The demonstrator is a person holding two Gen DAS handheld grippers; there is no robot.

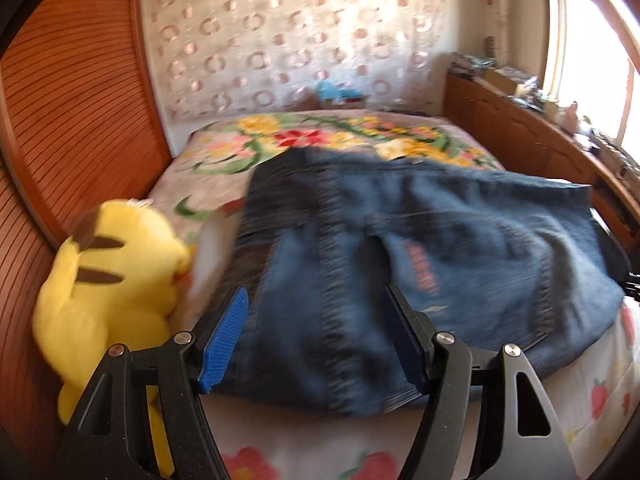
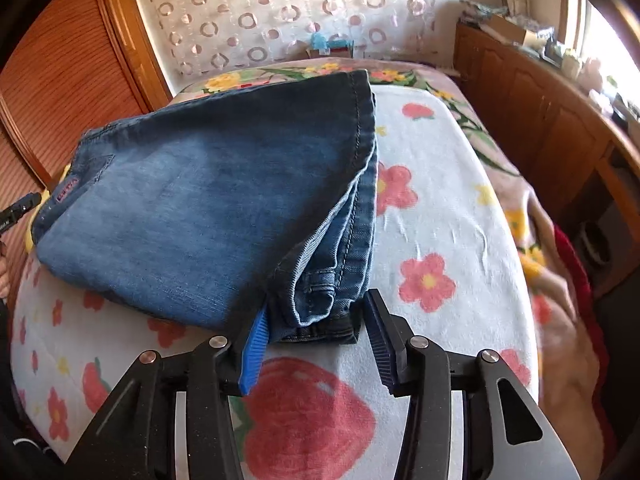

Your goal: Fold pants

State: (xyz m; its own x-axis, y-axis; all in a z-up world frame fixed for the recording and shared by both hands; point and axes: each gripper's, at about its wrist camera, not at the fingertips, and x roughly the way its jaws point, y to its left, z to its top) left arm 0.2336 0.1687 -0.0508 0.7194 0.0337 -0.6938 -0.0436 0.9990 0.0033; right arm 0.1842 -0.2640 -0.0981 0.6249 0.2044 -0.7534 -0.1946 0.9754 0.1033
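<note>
While both tongs gape | left view alone: yellow plush (image 1: 116,276) beside jeans (image 1: 400,256)

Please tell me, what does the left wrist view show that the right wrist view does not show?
Only the left wrist view shows the yellow plush toy beside the jeans, and the left tool, open around the denim edge. Only the right wrist view shows the stacked hems and the right tool, open around that corner. Both show the jeans, the flowered blanket and the wooden cabinet.

Home bedroom: floral-blanketed bed (image 2: 440,208), plush toy (image 1: 112,280).
</note>
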